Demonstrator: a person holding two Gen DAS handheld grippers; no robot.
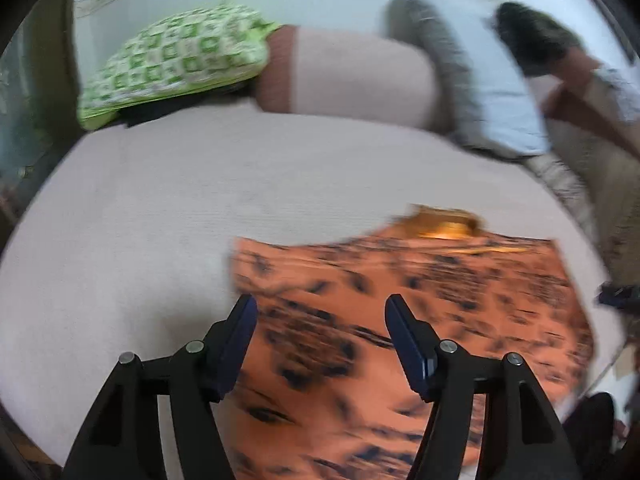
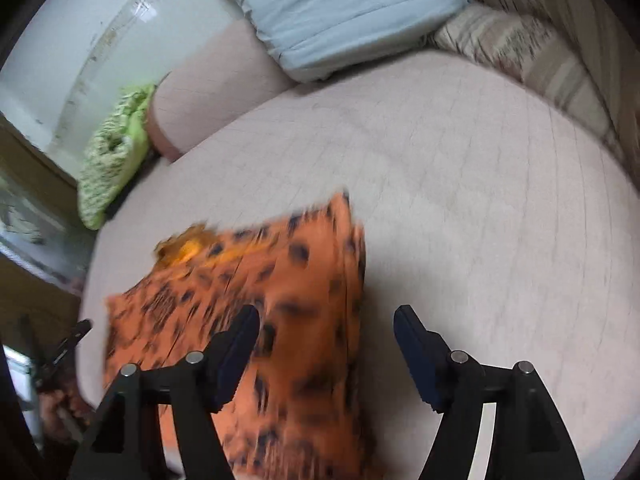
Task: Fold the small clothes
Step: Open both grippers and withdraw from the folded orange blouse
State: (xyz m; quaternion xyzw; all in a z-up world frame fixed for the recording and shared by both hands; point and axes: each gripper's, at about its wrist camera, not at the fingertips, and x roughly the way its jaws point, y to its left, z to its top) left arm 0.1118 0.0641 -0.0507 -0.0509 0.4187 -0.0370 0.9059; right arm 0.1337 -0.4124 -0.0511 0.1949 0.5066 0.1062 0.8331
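Note:
An orange garment with black spots (image 1: 440,288) (image 2: 288,272) lies flat on a pale pink padded surface (image 1: 160,220) (image 2: 480,200). A yellow-orange piece (image 1: 444,224) (image 2: 188,246) shows at its far edge. My left gripper (image 1: 320,308) hovers open over the garment's near left part, with nothing pressed between its pads. My right gripper (image 2: 326,320) is open above the garment's right edge, its left finger over the cloth and its right finger over bare surface. Both views are motion-blurred.
A green-patterned cushion (image 1: 172,60) (image 2: 112,152) lies at the far left beside a pink bolster (image 1: 352,72). A light blue pillow (image 2: 340,8) (image 1: 500,100) and a striped cushion (image 2: 520,48) line the far side. The surface's edge curves round to the left.

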